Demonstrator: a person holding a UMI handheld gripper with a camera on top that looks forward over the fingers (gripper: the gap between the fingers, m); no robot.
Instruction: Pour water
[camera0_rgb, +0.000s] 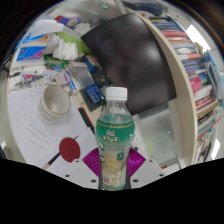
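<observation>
A clear plastic water bottle (115, 135) with a white cap and a green label stands upright between my fingers. My gripper (113, 161) is shut on the bottle, with a magenta pad (92, 161) pressed against its left side and the other pad against its right side. The bottle is held above the white desk (25, 118). A white cup (55, 100) stands on the desk to the left, beyond the fingers. The bottle's base is hidden.
A small red round lid (69, 149) lies on the desk left of the bottle. A dark monitor (130, 55) stands behind. Shelves with books (190, 60) rise at the right. Papers, pens and boxes (40, 50) clutter the far left.
</observation>
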